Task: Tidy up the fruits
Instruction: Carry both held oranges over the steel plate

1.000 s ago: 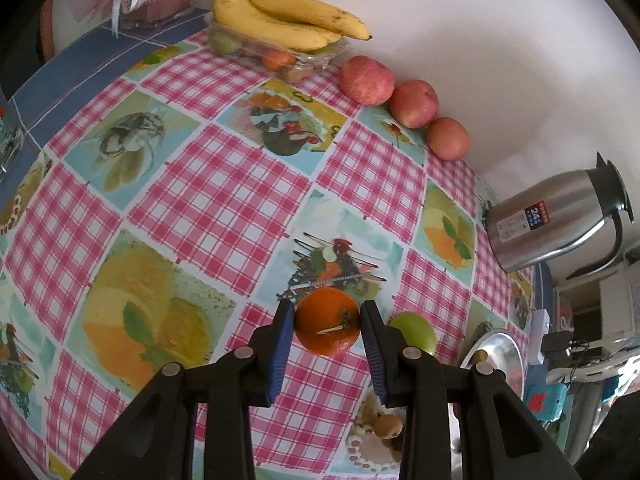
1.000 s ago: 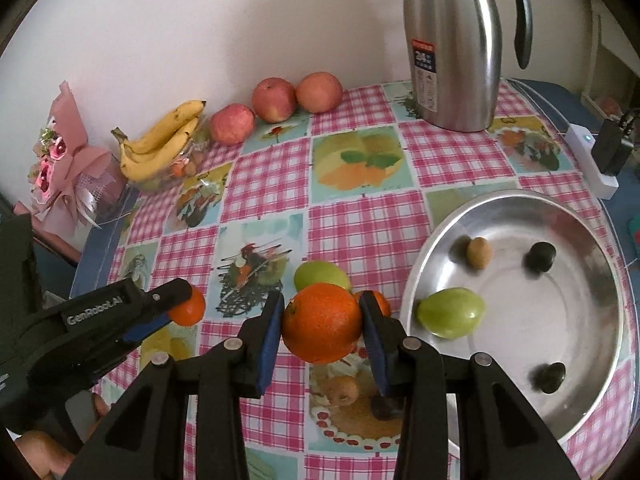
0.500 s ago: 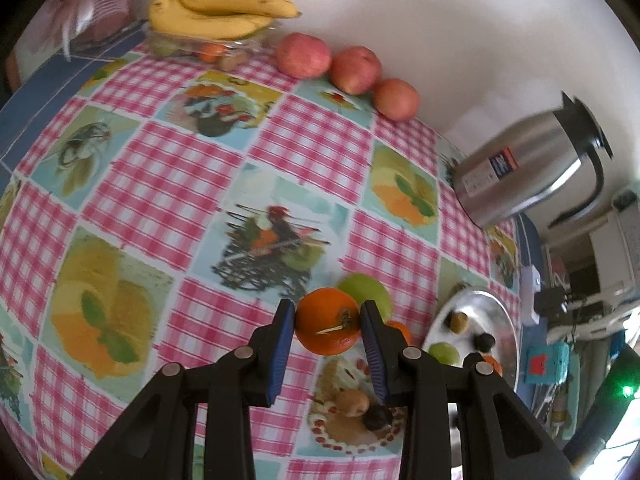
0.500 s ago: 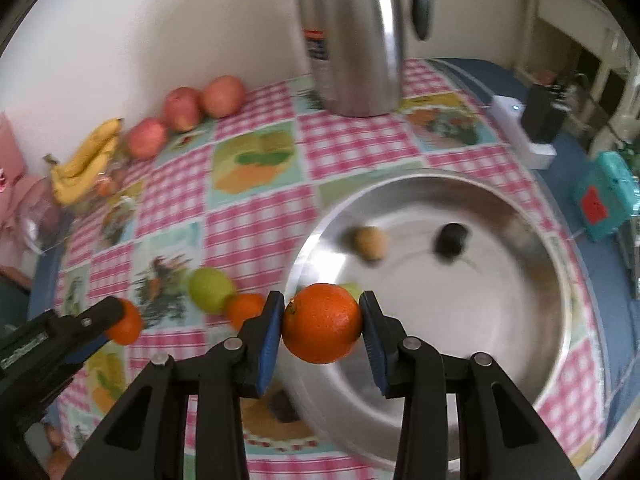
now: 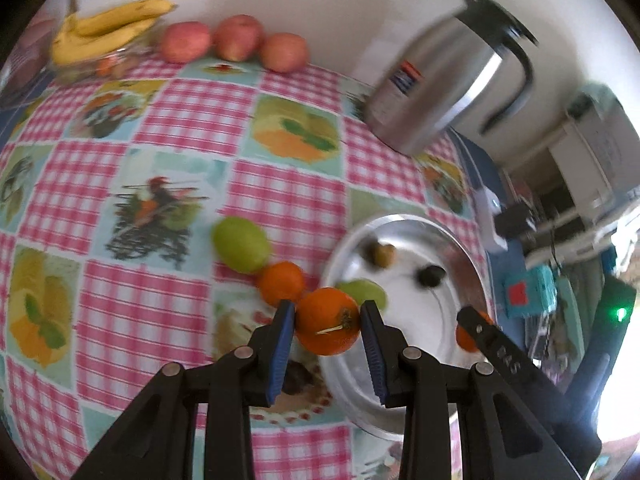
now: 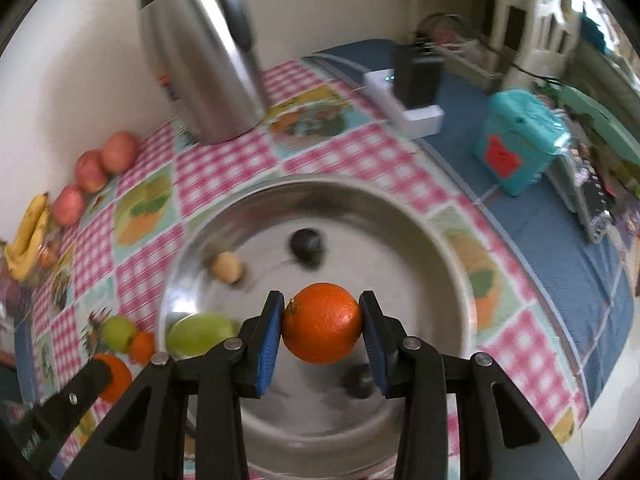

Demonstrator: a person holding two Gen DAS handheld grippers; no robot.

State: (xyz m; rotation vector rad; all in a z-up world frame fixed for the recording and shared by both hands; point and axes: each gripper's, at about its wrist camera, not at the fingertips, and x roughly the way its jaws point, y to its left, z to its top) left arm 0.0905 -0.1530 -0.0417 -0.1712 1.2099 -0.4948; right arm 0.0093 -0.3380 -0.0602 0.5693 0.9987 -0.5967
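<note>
Right gripper point(image 6: 322, 324): clamped on a large orange point(image 6: 322, 323), held over the middle of the steel bowl point(image 6: 448, 240); the bottom of the fruit looks clear of the metal
Left gripper point(image 5: 327, 322): clamped on a second orange point(image 5: 327, 321), stem scar facing the camera; it hangs at the near-left rim of the bowl, not yet plainly over the inside
Already in the bowl: a green fruit point(image 6: 198, 334) by the left wall, a small tan fruit point(image 6: 228, 267), two dark fruits point(image 6: 306, 245)
Left on the cloth: a green fruit point(image 5: 240, 245) touching a small orange point(image 5: 281, 283), just beside the bowl; some small dark thing under the left fingers, too hidden to name
Step in hand, as I judge it: set both oranges in the bowl
How to do it well: lower the right one to the bare patch in the middle before parting the fingers, so it does not drop and roll; bring the left one further in past the rim and down next to the green fruit; release one at a time; keep the two grippers from crossing
</note>
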